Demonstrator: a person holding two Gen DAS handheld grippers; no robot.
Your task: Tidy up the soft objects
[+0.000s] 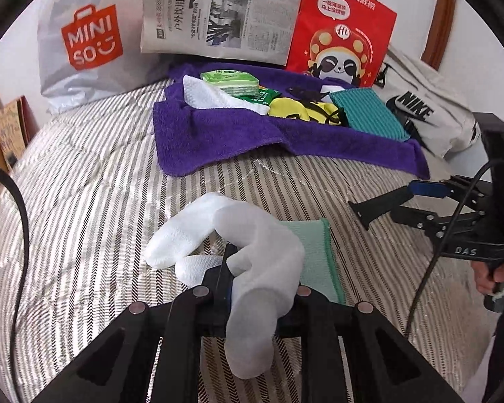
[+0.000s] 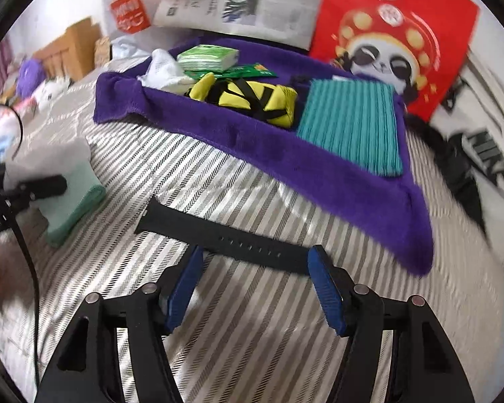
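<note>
Gripping white sock (image 1: 252, 268), drooping cameraward

Striped bedcover (image 1: 94, 181) w/ MINISO bag (image 1: 80, 47), newspaper (image 1: 218, 13), red panda bag (image 1: 342, 30) & Nike bag (image 1: 423, 114) propped along the back, cardboard box (image 2: 72, 47) far left, black strap (image 2: 225, 235) lying flat in front.
</note>
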